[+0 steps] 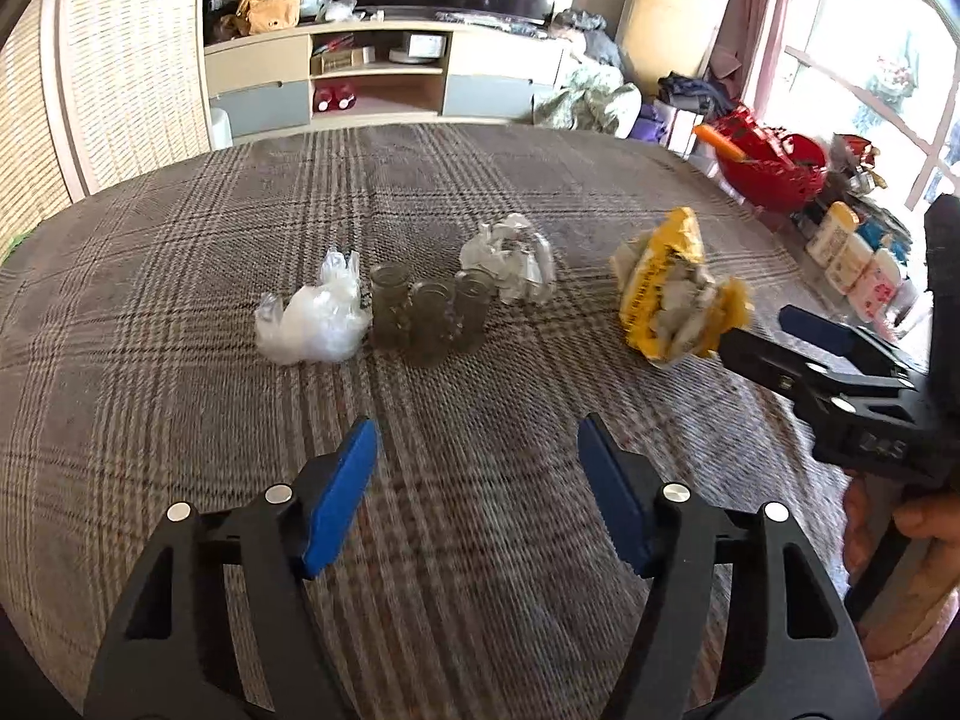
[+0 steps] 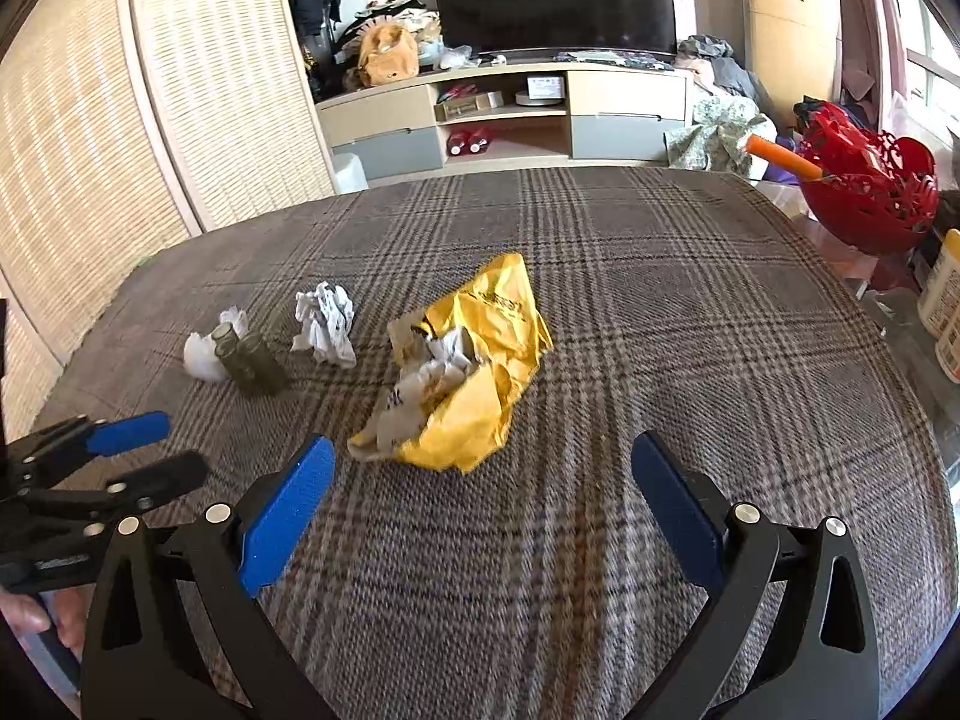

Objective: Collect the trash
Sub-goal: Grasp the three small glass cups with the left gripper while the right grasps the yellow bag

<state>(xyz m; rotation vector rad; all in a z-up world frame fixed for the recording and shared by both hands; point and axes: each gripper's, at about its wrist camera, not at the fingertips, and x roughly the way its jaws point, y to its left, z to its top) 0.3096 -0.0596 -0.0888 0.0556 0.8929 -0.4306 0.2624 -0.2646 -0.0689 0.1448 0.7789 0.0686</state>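
Observation:
On the plaid tablecloth (image 1: 480, 192) lie a crumpled yellow bag (image 2: 474, 360) stuffed with white paper, a ball of white paper (image 2: 327, 321), three small glass jars (image 2: 252, 360) and a clear plastic wad (image 2: 201, 354). My right gripper (image 2: 483, 444) is open, and the yellow bag's near edge lies just at its fingertips, with no pad pressing on it. My left gripper (image 1: 478, 423) is open over bare cloth. The jars (image 1: 429, 315) and the plastic wad (image 1: 318, 318) sit ahead of it. The right gripper (image 1: 753, 329) shows at the right, beside the yellow bag (image 1: 672, 294).
A red openwork basket (image 2: 870, 192) with an orange stick stands at the table's far right, and several white bottles (image 1: 840, 246) line the right edge. Behind the table are a TV cabinet (image 2: 504, 114) and a woven screen (image 2: 180, 90). A hand (image 1: 924, 522) holds the right gripper.

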